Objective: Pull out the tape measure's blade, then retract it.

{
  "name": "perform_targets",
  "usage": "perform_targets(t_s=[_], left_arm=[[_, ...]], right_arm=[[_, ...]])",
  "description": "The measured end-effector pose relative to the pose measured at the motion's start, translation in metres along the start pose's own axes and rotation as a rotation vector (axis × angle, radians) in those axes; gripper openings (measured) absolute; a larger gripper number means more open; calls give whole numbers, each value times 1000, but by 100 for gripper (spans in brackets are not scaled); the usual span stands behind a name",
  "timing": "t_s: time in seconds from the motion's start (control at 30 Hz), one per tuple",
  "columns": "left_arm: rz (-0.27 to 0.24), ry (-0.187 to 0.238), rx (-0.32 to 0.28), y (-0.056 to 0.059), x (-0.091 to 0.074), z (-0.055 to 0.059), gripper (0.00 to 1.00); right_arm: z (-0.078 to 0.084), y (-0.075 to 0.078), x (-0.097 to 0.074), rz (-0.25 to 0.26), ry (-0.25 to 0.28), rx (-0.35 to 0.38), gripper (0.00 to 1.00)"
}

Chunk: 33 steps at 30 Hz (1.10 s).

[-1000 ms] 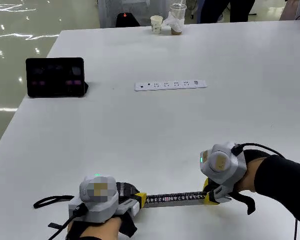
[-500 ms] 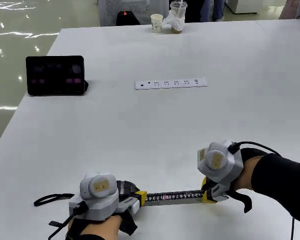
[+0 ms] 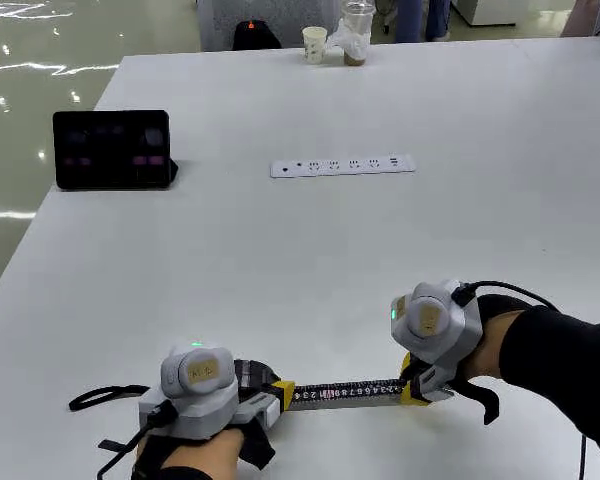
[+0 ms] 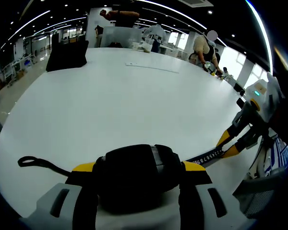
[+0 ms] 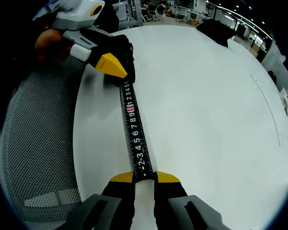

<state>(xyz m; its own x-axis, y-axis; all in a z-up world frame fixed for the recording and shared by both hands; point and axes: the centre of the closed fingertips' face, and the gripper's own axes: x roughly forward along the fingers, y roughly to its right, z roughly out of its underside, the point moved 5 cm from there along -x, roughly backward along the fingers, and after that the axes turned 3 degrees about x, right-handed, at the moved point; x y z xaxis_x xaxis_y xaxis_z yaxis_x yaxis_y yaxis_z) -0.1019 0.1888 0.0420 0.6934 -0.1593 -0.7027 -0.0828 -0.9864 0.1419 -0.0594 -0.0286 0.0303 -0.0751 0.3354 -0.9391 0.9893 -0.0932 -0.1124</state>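
Head view shows your left gripper [image 3: 263,398] clamped around the black tape measure [image 3: 252,379], which sits on the white table [image 3: 280,260] well to your side of the power strip [image 3: 343,166] and a little left of it. Your right gripper [image 3: 416,390] is pinched narrow on the tip of the blade [image 3: 345,392], which lies flat and extends rightward from the case to about level with the strip's right end. Right gripper view shows the numbered blade running straight from your yellow jaw tips to the case.
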Motion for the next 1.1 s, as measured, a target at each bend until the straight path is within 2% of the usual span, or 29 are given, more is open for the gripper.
perform_targets(t_s=[1.1], left_arm=[[3, -1, 2, 0, 0, 0, 63]], right_arm=[[-9, -2, 4, -8, 3, 12, 11]])
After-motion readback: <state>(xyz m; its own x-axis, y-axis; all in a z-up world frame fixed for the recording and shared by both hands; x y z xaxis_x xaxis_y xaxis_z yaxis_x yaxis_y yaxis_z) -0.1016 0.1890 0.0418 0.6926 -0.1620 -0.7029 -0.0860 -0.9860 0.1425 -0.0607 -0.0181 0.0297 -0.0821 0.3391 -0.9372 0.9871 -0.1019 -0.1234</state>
